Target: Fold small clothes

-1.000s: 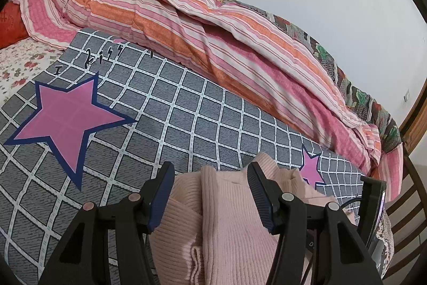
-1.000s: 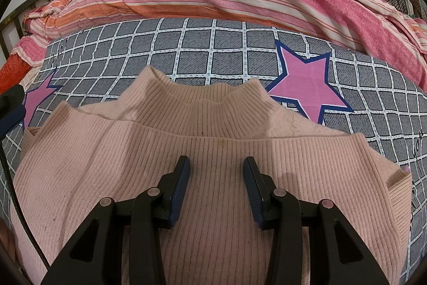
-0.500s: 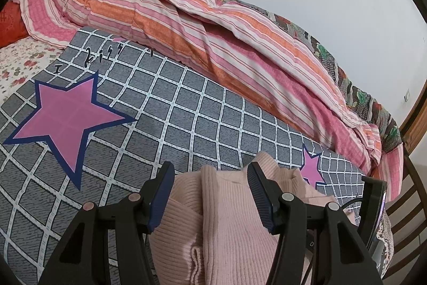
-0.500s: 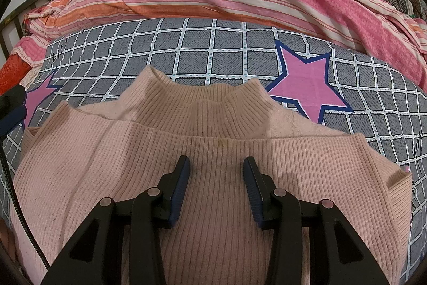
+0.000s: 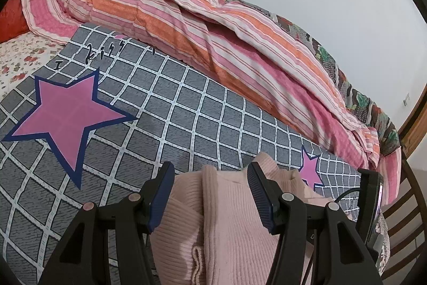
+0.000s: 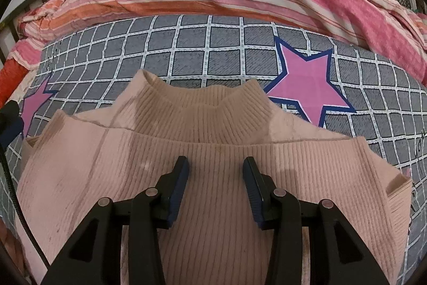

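Nothing had moved since the earlier frames: the sweater and both grippers sat exactly as they had a second before.

We saw the pink ribbed sweater [image 6: 213,178] filling the lower half of the right wrist view, lying flat on the bed with its high collar [image 6: 202,108] toward the top of the frame and its bottom part apparently folded up across the chest, just below the collar. At the lower centre of the left wrist view the same sweater [image 5: 226,218] showed from its side edge, layers stacked.

The right gripper [image 6: 215,184] hovered over the middle of the garment, its jaws spread and holding nothing. The left gripper [image 5: 210,194] was likewise spread, straddling the edge of the knit without pinching it; whether its fingers touched the cloth we could not tell.

We judged the fold to be partly made and at a pause between steps. The next move would likely call for closing on a side edge and carrying it across, keeping the layers square.

Around it lay the grey checked bedspread [image 6: 186,50] with pink stars, and beyond that, across the top of both views, the striped quilt [image 5: 213,26].
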The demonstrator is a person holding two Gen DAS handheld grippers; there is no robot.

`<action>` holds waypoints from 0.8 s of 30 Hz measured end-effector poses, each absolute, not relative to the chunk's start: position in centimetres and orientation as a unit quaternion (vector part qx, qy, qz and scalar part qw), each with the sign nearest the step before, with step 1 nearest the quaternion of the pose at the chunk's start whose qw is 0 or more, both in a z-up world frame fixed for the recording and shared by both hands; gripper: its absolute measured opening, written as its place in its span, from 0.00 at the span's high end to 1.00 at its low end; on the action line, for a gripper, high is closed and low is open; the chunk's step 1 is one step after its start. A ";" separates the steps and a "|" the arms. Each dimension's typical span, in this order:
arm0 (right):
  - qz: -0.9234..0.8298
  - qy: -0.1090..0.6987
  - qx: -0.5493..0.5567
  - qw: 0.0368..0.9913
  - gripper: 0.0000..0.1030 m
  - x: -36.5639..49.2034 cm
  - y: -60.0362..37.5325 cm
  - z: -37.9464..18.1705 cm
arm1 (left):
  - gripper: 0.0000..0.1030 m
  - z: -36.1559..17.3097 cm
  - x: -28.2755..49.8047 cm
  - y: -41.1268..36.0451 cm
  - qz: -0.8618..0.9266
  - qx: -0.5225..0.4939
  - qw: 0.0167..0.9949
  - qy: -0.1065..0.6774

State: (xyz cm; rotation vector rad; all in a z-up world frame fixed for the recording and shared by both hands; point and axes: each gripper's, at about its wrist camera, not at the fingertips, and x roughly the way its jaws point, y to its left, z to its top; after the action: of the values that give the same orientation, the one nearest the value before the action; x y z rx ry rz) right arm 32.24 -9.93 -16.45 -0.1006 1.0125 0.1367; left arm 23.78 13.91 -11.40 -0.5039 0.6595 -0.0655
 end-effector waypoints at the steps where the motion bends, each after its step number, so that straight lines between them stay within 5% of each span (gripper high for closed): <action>1: 0.067 0.484 -0.049 0.871 0.60 32.2 -9.9 -16.3 | 0.47 -11.4 23.8 13.9 -0.032 -0.244 0.915 0.321; 24: 0.057 0.497 -0.086 0.862 0.62 30.5 -8.1 -15.8 | 0.47 -11.4 24.0 14.2 -0.022 -0.249 0.912 0.326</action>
State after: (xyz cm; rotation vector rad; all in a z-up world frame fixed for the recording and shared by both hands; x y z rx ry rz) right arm 30.50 -8.14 -15.81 -0.1808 1.0418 0.1192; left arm 24.05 14.23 -11.39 -0.5140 0.6716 -0.0457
